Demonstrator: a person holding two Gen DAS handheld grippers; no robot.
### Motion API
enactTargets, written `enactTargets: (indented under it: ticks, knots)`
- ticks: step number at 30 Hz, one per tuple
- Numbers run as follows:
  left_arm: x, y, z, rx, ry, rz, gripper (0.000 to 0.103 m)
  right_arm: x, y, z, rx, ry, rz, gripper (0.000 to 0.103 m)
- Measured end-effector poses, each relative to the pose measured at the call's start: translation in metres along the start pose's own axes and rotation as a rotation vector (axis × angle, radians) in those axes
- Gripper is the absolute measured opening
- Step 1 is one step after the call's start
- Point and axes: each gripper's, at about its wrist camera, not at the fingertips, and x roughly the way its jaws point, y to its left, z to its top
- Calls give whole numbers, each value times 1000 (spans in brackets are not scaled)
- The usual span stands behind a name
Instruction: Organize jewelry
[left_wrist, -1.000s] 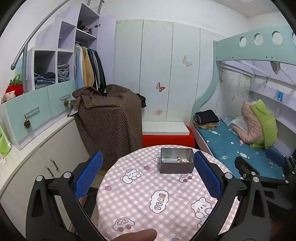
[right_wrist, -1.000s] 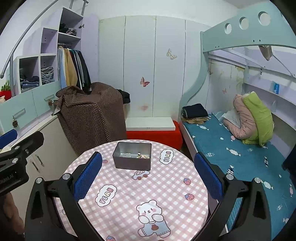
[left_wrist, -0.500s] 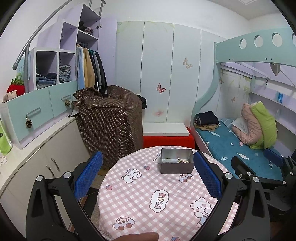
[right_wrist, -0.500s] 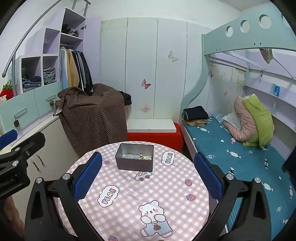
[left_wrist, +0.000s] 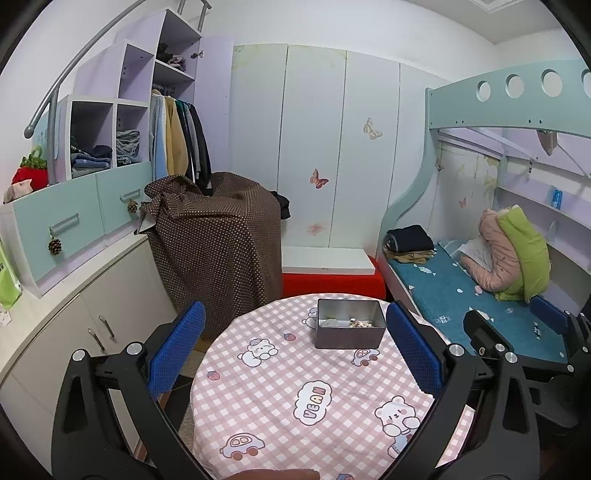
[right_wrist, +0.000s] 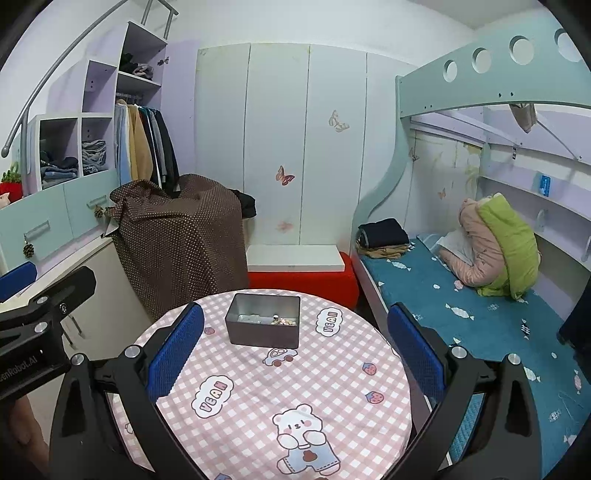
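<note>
A grey metal tin stands at the far side of a round table with a pink checked cloth. Small pale jewelry pieces lie inside it. The tin also shows in the right wrist view, with the jewelry at its right end. My left gripper is open and empty, above the table and short of the tin. My right gripper is open and empty, also above the table and short of the tin.
A brown dotted cloth covers furniture behind the table. A red bench with a white top stands at the wardrobe. A bunk bed with blue bedding is on the right. White cabinets line the left.
Both grippers have tilted slightly, so the table and tin sit a little lower in both views. Both stay open and empty.
</note>
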Motion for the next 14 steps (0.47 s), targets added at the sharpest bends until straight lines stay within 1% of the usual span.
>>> enactTargets:
  ticks: [10, 14]
  knots:
    - [-3, -3, 0, 16, -30, 7, 98, -2, -1, 1, 10, -11, -11, 96]
    - [-2, -5, 0, 15, -28, 6, 98, -2, -1, 1, 8, -9, -10, 96]
